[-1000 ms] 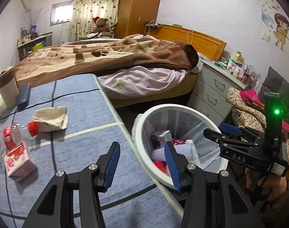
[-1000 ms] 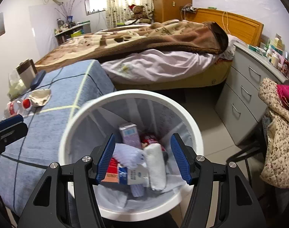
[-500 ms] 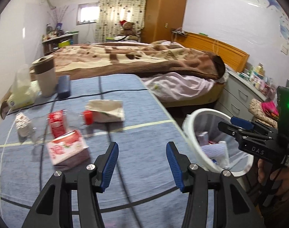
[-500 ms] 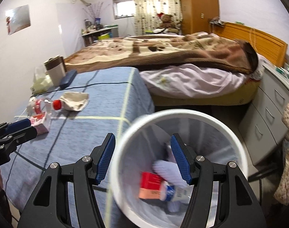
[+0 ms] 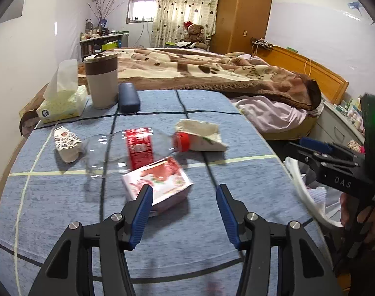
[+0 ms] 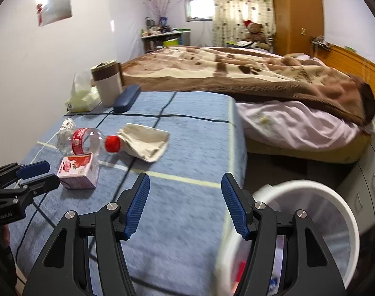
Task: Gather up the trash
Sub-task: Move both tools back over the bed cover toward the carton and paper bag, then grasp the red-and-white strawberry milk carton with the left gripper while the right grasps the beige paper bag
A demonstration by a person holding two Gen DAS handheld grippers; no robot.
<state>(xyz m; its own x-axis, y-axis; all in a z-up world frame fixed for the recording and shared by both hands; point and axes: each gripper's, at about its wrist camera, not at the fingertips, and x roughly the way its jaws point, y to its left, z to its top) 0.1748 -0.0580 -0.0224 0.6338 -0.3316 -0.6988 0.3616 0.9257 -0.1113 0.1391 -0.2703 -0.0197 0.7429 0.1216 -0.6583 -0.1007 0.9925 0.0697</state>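
Left gripper [image 5: 184, 208] jaws apart, just been opening, nothing between, hovers by pink carton [image 5: 157, 183]. Right gripper [image 6: 185, 203] apart, empty, between carton and white bin [image 6: 308, 224].

The desk [image 5: 212, 234] has a blue cloth. On it lie a pink carton [image 5: 160, 181], a clear bottle [image 5: 128, 150], a crumpled bag [image 5: 202, 135]; far left stand a cup [image 5: 102, 81] and a tissue pack [image 5: 61, 103].

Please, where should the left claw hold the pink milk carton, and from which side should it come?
Probably across the carton's two long side faces, coming from above. It lies flat with its broad face up, near the left claw, whose jaws, just opening, hold nothing.
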